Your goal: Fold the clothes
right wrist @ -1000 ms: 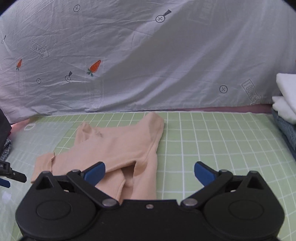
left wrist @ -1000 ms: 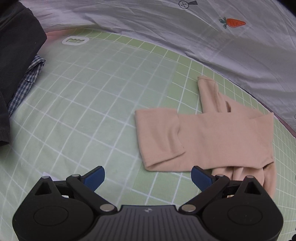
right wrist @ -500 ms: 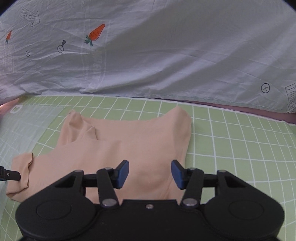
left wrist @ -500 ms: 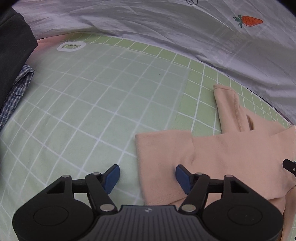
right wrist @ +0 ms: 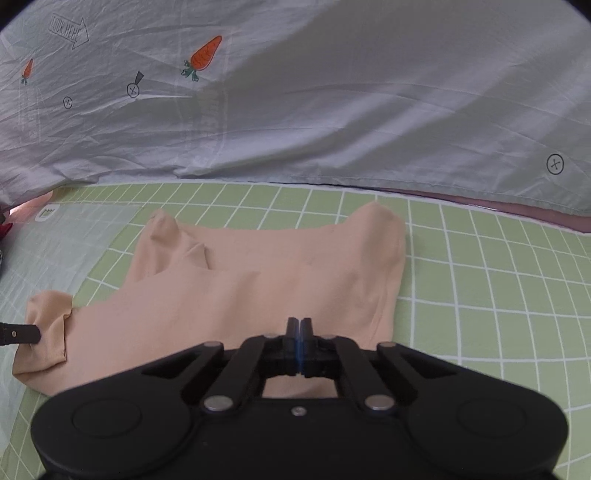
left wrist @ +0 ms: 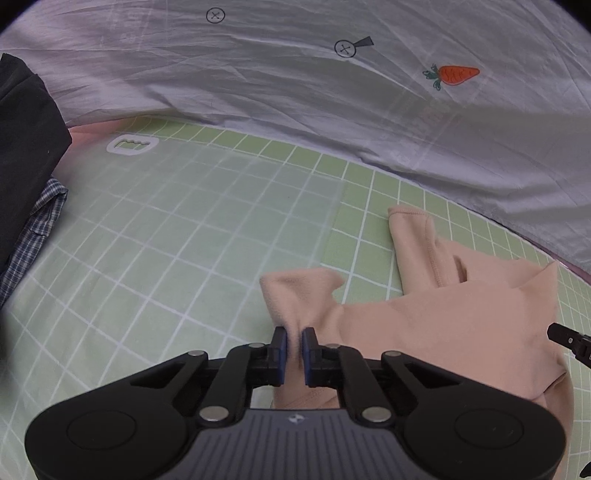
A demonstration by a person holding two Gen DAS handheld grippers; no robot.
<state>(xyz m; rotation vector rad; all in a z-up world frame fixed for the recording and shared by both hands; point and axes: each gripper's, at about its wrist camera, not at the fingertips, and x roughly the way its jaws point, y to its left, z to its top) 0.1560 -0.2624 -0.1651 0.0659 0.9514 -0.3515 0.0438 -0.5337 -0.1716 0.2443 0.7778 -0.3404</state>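
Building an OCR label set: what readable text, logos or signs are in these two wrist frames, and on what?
"LOOK HERE", inside an arrow outline printed on the grey sheet, top left of the right wrist view.
Small emblem on the left claw body: too small to read.
White tag outline on the green grid mat, far corner: a symbol, no letters legible.
Circled X marks and carrots on the sheet: pictures, no words.

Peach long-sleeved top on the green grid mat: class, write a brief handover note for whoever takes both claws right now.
Left claw: shut on the folded sleeve end of the peach long-sleeved knit top.
Right claw: shut on the top's near edge.
The top lies on the green grid mat, sleeves already folded across the body.
Left to do: lift both pinched points and probably fold the near edge away toward the far edge, then release.
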